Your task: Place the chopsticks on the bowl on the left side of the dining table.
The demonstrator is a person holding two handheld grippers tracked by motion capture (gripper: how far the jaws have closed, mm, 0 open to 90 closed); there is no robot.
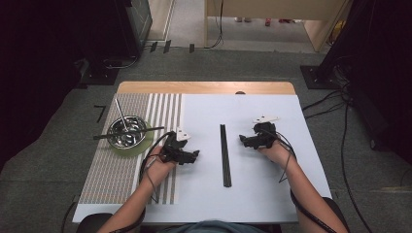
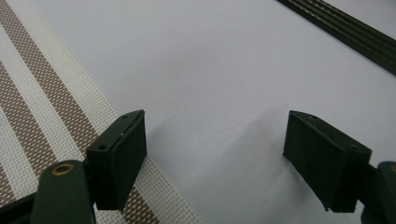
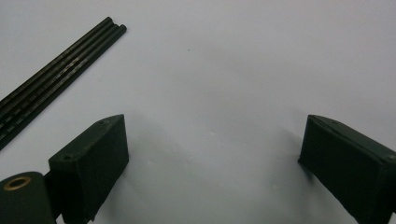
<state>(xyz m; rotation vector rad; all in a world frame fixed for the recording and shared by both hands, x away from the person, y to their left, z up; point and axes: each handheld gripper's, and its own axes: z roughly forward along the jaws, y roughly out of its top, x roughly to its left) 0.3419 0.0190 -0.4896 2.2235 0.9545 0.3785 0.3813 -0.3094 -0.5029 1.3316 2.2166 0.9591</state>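
Observation:
A bundle of black chopsticks (image 1: pixel 224 155) lies lengthwise on the white sheet (image 1: pixel 252 194), midway between both hands. My left gripper (image 1: pixel 195 155) rests low to the left of the bundle at the placemat's edge, jaws wide and nothing between them. In the left gripper view the gripper (image 2: pixel 215 158) stands open over bare white surface, with the chopsticks (image 2: pixel 345 35) at the upper right. My right gripper (image 1: pixel 242 140) lies right of the bundle, pointing toward it. In the right gripper view that gripper (image 3: pixel 212 163) is open and empty, the chopsticks (image 3: pixel 56 70) at upper left.
A steel bowl (image 1: pixel 127 132) on a green coaster sits on the striped placemat (image 1: pixel 107 174) at the left, with a metal rod (image 1: pixel 121 115) and a dark stick (image 1: pixel 155 129) resting across it. Cables trail from both grippers. Dark floor with wires surrounds the table.

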